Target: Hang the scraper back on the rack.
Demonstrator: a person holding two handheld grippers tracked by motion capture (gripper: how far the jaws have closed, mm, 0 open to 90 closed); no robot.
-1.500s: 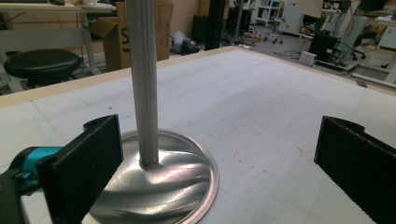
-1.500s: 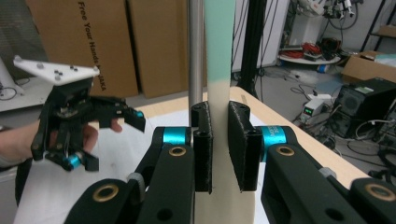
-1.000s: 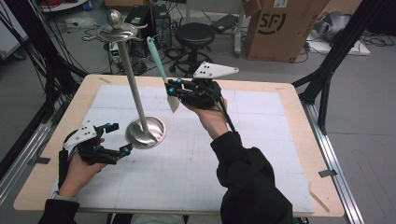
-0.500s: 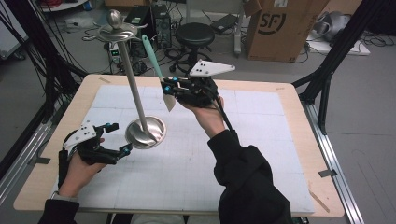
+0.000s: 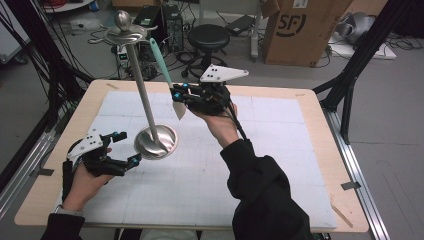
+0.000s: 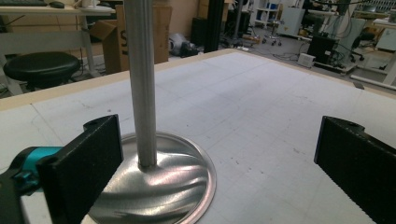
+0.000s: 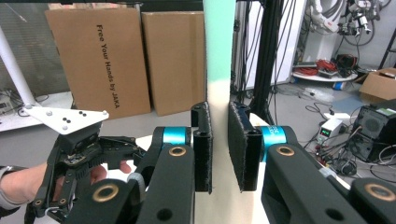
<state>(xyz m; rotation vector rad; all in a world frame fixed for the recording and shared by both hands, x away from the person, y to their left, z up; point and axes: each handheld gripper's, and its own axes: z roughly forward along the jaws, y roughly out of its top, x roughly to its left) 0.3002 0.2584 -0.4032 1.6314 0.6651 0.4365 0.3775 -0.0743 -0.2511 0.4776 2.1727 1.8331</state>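
A metal stand rises from the white mat, with a round base [image 5: 167,146], a thin pole [image 5: 142,90] and a hooked top [image 5: 122,32]. My right gripper [image 5: 181,99] is raised over the table's middle, shut on a spatula [image 5: 161,60]. Its teal handle points up toward the stand's top and its pale blade hangs below the jaws. In the right gripper view the spatula [image 7: 219,46] runs up between the pads [image 7: 201,149]. My left gripper [image 5: 128,148] rests low at the base's left edge, open. The pole [image 6: 141,84] and base [image 6: 168,186] stand just beyond its left finger [image 6: 84,163].
The mat covers a wooden table [image 5: 310,100]. Behind the table are a black stool [image 5: 207,37], a cardboard box [image 5: 295,30] and cables on the floor. Black frame posts [image 5: 360,60] stand at the right. The mat's right half is bare.
The spatula's handle has leaned slightly left toward the stand's top. Both hands have kept their places.
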